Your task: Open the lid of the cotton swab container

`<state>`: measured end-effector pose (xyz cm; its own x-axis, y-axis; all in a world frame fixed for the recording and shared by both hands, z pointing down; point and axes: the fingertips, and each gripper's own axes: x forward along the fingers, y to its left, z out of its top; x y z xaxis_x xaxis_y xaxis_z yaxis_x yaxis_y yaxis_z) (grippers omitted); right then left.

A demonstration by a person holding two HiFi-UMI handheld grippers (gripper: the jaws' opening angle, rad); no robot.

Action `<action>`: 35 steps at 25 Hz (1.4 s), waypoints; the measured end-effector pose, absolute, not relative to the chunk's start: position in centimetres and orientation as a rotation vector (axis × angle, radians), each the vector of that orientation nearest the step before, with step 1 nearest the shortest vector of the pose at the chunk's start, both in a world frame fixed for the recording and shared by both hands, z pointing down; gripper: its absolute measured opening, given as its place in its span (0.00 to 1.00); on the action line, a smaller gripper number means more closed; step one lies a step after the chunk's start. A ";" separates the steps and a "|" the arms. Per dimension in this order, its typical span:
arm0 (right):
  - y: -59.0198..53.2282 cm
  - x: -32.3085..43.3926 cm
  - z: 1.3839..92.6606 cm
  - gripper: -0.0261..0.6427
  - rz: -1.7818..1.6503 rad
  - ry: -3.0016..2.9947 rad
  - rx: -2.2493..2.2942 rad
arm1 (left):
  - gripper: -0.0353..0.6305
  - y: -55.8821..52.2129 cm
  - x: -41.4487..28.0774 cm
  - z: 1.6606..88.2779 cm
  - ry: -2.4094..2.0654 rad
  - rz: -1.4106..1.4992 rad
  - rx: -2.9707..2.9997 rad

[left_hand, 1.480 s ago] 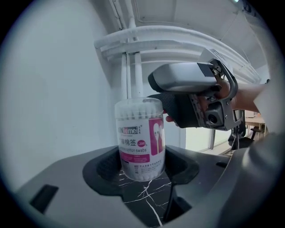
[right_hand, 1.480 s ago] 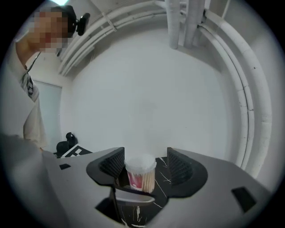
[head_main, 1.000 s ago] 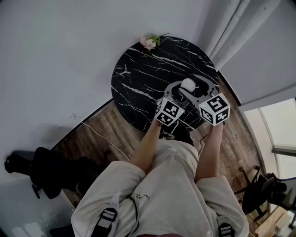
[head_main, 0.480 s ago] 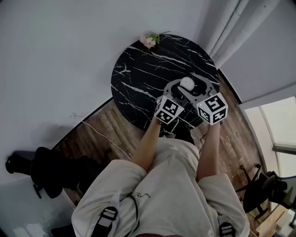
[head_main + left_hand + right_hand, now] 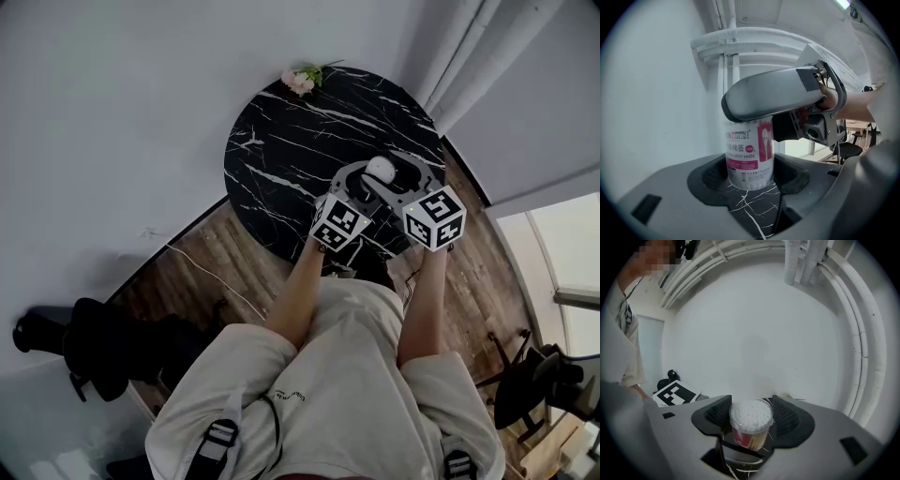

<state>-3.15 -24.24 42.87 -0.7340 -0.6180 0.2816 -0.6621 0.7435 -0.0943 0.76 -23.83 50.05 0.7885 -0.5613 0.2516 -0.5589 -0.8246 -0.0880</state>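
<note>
Beige clothing (image 5: 347, 375), straps (image 5: 204, 461) with black buckles (image 5: 221, 435)

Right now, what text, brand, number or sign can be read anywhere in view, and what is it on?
"cotton swabs": on the cotton swab container.
"200": same container.
"INfemei": brand line above those; its start is unclear.
Chinese line and fine print: too blurred to read.
Left marker cube, right marker cube: patterns only, no words.

Round black marble table (image 5: 291, 131), centre frame: cotton swab container (image 5: 380, 170) at its right, between left gripper (image 5: 354, 184) and right gripper (image 5: 401, 180); pink flowers (image 5: 302, 82) at upper edge
</note>
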 end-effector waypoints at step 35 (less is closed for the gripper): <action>-24.5 -3.4 39.5 0.47 0.016 -2.668 1.106 | 0.45 -24.4 -0.7 50.8 0.942 -0.416 -2.986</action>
<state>-3.40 -24.53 39.53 -0.6796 -0.6948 0.2354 -0.6976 0.7113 0.0857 -0.68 -24.42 50.81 0.7873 -0.5617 0.2544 -0.5662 -0.8219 -0.0623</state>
